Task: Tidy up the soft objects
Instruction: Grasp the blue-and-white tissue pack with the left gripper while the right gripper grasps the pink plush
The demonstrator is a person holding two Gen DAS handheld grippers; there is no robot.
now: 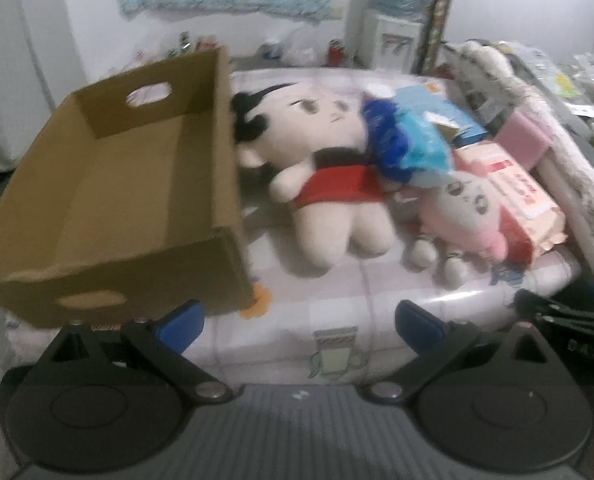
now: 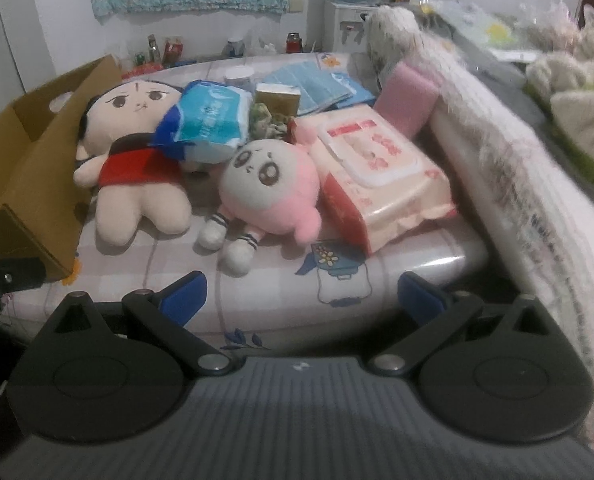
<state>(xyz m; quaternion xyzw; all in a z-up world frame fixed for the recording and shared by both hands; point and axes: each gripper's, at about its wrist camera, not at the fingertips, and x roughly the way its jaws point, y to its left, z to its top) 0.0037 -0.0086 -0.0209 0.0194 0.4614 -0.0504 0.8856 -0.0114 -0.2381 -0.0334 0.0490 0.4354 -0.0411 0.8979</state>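
Observation:
A cream doll in a red dress (image 1: 321, 168) (image 2: 137, 156) lies on the table beside an open, empty cardboard box (image 1: 109, 200) (image 2: 29, 160). A small pink plush (image 1: 465, 216) (image 2: 269, 188) lies to its right. A blue tissue pack (image 1: 413, 144) (image 2: 209, 120) rests by the doll's head, and a pink wet-wipe pack (image 1: 513, 196) (image 2: 377, 168) lies further right. A pink sponge (image 1: 521, 140) (image 2: 409, 96) sits behind. My left gripper (image 1: 299, 326) is open and empty at the table's front edge. My right gripper (image 2: 301, 296) is open and empty in front of the pink plush.
A rolled white blanket (image 2: 497, 168) (image 1: 577, 184) runs along the table's right side. A water dispenser (image 2: 349, 20), bottles and cans (image 2: 165, 52) stand at the back. Blue packs (image 2: 317, 84) and a small box (image 2: 277, 98) lie behind the plush toys.

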